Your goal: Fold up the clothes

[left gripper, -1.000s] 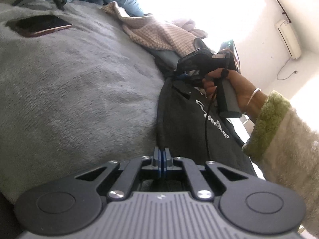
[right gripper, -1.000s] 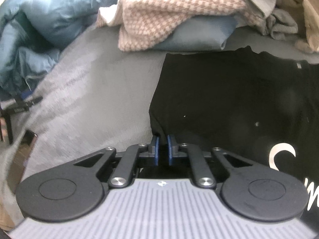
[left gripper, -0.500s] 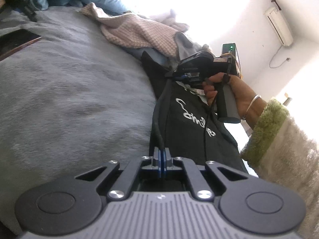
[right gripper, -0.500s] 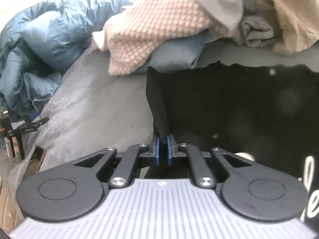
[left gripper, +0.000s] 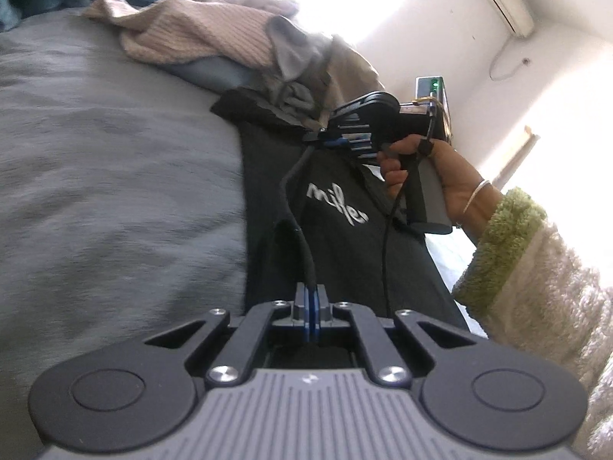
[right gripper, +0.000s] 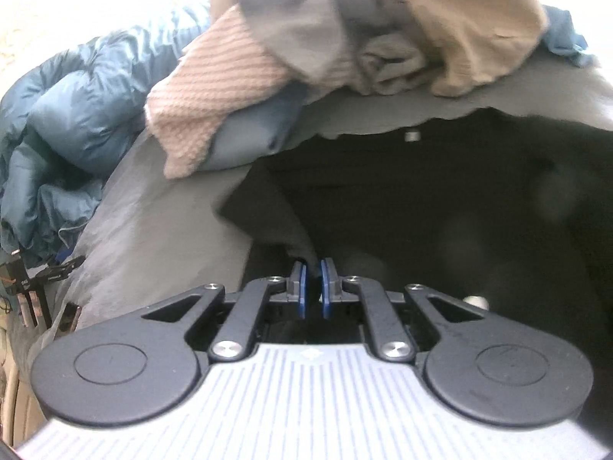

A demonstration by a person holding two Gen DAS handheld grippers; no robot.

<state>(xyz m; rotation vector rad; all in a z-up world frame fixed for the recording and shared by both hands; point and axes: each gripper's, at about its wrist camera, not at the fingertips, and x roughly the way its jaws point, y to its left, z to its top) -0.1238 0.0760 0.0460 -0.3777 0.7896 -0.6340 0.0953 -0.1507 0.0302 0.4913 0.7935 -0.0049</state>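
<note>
A black T-shirt [left gripper: 345,245] with white lettering lies on a grey fleece blanket [left gripper: 115,176]. My left gripper [left gripper: 311,299] is shut on the shirt's raised side edge, which runs as a taut fold up to my right gripper [left gripper: 325,138], held in a person's hand farther along. In the right wrist view, my right gripper [right gripper: 313,276] is shut on a pinch of the black T-shirt [right gripper: 440,207], and its edge is lifted off the blanket [right gripper: 161,237].
A heap of clothes lies beyond the shirt: a pink knit sweater [right gripper: 214,92], grey garments [right gripper: 314,27], a tan piece [right gripper: 471,19] and a blue puffy jacket [right gripper: 65,115]. A fluffy sleeve [left gripper: 528,268] fills the right. A phone [right gripper: 67,320] lies at the blanket's edge.
Both grippers have lifted the shirt's side edge and carried it inward over the shirt, toward the clothes heap. The fold now stands higher and the lettering shows further along.
</note>
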